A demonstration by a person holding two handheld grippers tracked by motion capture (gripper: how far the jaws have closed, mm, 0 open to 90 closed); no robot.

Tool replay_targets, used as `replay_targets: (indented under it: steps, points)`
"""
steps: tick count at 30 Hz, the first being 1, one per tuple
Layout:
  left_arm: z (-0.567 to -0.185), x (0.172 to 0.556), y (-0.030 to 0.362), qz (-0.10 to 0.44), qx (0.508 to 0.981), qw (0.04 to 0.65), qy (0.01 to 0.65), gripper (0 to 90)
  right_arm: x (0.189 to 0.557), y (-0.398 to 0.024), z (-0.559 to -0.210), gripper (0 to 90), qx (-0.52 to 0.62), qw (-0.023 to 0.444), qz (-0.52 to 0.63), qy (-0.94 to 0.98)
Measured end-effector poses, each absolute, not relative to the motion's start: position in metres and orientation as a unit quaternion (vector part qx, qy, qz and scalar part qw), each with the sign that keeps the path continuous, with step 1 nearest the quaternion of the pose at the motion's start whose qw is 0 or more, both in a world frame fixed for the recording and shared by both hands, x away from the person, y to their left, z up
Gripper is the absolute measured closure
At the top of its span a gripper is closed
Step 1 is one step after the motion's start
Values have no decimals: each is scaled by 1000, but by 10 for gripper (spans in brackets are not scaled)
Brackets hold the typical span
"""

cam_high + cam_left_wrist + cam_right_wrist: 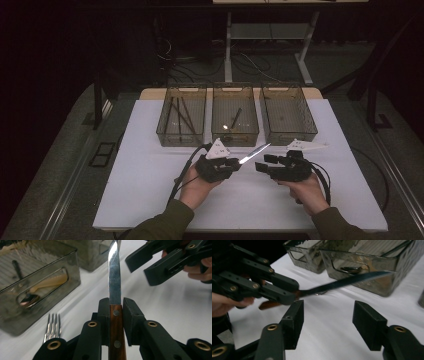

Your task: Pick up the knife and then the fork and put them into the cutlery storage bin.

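A: Quick pass. Left gripper (115, 305) is clamped on the knife (114, 277), pads on the wooden handle, just behind the blade. Knife's in the air over the white table (150, 185), in front of the middle bin (235, 121), blade pointing toward the right gripper (266, 163).

B: Right one holding anything?

A: No. In the right gripper view its jaws stand apart with only table between them, and the blade (342, 283) crosses beyond them. No contact.

B: Handling?

A: My guess: stiff, light, no flex. The steel blade is shiny, so probably slick and sharp on the edge. The riveted wood handle is the place to grab. If the right one takes over, best bet is the free butt end of the handle, or flat across the blade's sides, never on the edge.

B: Bins?

A: Three clear bins in a row at the far side. Left bin (181, 121) has a few long dark sticks, maybe chopsticks. The middle one holds a spoon (30, 299) and something pale beside it. Right bin (288, 117) — can't tell whether it holds anything. A fork (53, 326) lies loose on the table just beside a bin.
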State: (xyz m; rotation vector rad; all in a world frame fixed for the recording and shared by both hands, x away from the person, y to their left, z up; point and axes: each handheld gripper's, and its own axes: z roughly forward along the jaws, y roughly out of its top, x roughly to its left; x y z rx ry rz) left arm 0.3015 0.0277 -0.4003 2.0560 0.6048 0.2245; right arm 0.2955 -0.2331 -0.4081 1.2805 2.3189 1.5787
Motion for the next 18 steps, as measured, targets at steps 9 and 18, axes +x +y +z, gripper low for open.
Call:
replay_targets:
  steps: [9, 18]
  points:
    - [-401, 297, 14, 106, 841, 479, 228, 767, 307, -231, -412, 533, 433, -14, 541, 721]
    - [-402, 297, 15, 104, 839, 481, 232, 767, 314, -228, -412, 746, 432, -35, 566, 701]
